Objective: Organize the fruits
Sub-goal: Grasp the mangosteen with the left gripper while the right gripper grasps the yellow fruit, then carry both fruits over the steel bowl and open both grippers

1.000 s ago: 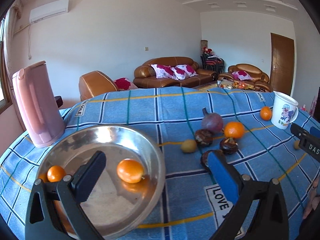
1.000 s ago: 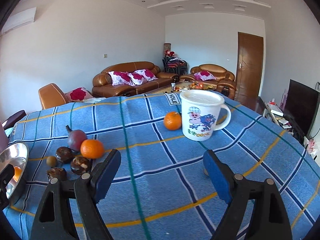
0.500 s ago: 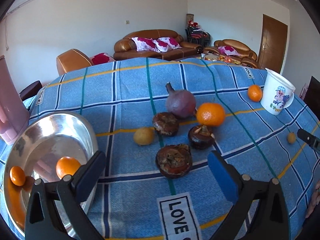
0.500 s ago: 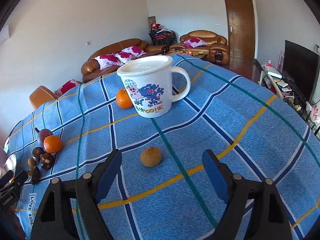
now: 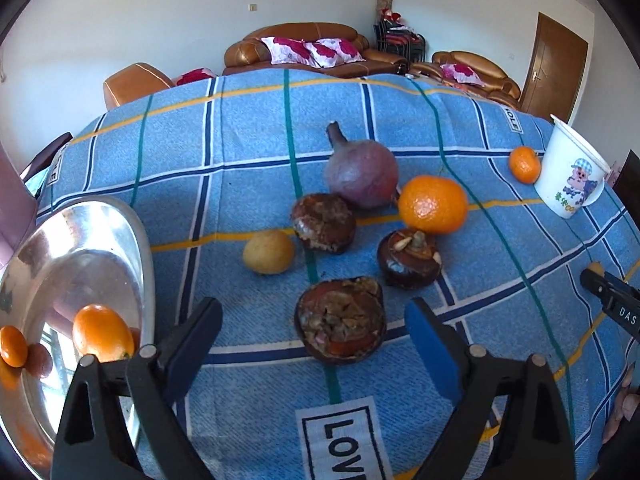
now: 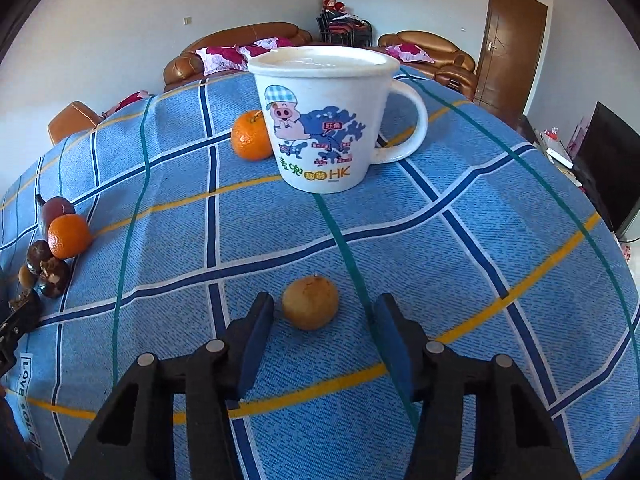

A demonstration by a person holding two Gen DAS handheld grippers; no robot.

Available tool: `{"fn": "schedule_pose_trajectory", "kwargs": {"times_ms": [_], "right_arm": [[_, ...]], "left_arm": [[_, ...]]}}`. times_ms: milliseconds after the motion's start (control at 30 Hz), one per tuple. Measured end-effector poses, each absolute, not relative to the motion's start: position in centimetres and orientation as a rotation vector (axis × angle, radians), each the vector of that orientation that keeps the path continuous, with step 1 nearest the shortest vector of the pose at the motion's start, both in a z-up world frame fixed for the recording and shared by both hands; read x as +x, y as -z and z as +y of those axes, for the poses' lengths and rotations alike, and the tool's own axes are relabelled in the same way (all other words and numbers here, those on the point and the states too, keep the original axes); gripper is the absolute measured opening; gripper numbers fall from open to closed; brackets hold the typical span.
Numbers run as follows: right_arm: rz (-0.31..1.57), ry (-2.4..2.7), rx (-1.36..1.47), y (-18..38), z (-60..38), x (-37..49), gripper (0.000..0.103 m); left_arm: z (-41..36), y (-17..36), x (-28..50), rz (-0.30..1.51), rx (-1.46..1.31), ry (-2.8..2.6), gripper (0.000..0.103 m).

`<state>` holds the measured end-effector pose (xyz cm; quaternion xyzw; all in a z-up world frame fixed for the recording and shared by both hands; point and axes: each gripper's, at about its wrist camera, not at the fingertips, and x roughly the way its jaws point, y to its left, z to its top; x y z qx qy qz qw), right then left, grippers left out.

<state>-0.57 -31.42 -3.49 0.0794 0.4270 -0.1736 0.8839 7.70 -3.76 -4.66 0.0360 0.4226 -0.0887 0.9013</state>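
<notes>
My left gripper (image 5: 314, 330) is open just in front of a dark cracked fruit (image 5: 340, 320) that lies between its fingertips. Beyond lie two more dark fruits (image 5: 324, 222), a small yellow fruit (image 5: 269, 251), a purple fruit (image 5: 360, 174) and an orange (image 5: 433, 204). A steel plate (image 5: 132, 232) at left holds two oranges (image 5: 102, 334). My right gripper (image 6: 322, 316) is open, with a small tan fruit (image 6: 310, 302) between its fingertips. Another orange (image 6: 250, 140) sits beside a white cartoon mug (image 6: 328, 120).
The table wears a blue plaid cloth (image 5: 248, 152). A pink jug (image 5: 12, 208) stands at the left edge. Sofas (image 5: 296, 48) and a brown door (image 6: 510, 48) are beyond the table. The fruit cluster also shows at the left of the right wrist view (image 6: 52, 244).
My left gripper moved right from the plate to the dark fruit. My right gripper moved forward and down to the small tan fruit near the mug, and its fingers came closer together.
</notes>
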Motion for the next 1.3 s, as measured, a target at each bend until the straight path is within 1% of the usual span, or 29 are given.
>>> {"fn": "schedule_pose_trajectory", "kwargs": {"times_ms": [33, 100, 167, 200, 233, 267, 433, 567, 700, 800, 1033, 1300], "right_arm": [[0.889, 0.364, 0.164, 3.4, -31.5, -0.5, 0.055], [0.887, 0.364, 0.171, 3.3, -31.6, -0.6, 0.055], [0.885, 0.362, 0.176, 3.3, -32.1, -0.9, 0.054], [0.883, 0.362, 0.176, 3.3, -32.2, -0.9, 0.051], [0.880, 0.364, 0.178, 3.2, -32.3, -1.1, 0.048], [0.877, 0.368, 0.182, 3.4, -32.3, -1.0, 0.042], [0.867, 0.381, 0.202, 3.2, -33.0, -1.7, 0.029], [0.823, 0.354, 0.249, 2.8, -33.6, -2.4, 0.028], [0.698, 0.267, 0.311, 1.5, -33.9, -4.1, 0.028], [0.607, 0.218, 0.323, 0.6, -33.7, -5.1, 0.028], [0.500, 0.174, 0.347, -0.2, -33.2, -6.2, 0.028], [0.492, 0.274, 0.226, -0.7, -31.2, -6.5, 0.028]], "left_arm": [[-3.8, 4.7, 7.7, 0.874, 0.073, 0.188, 0.092], [-4.1, 4.7, 7.7, 0.878, 0.078, 0.200, 0.083], [-4.4, 4.6, 7.7, 0.870, 0.097, 0.187, 0.069], [-4.6, 4.6, 7.7, 0.868, 0.104, 0.197, 0.064], [-4.8, 4.7, 7.9, 0.881, 0.101, 0.228, 0.047], [-4.8, 4.9, 8.0, 0.896, 0.102, 0.244, 0.047], [-4.0, 4.6, 8.1, 0.894, 0.050, 0.267, 0.047], [-2.7, 3.8, 7.3, 0.837, -0.027, 0.325, 0.047], [-0.5, 2.1, 5.4, 0.690, -0.133, 0.393, 0.047], [0.3, 1.4, 4.2, 0.614, -0.150, 0.395, 0.047], [-0.4, 0.6, 3.6, 0.569, -0.100, 0.378, 0.047], [-0.5, 0.4, 2.8, 0.534, -0.071, 0.328, 0.047]]}}
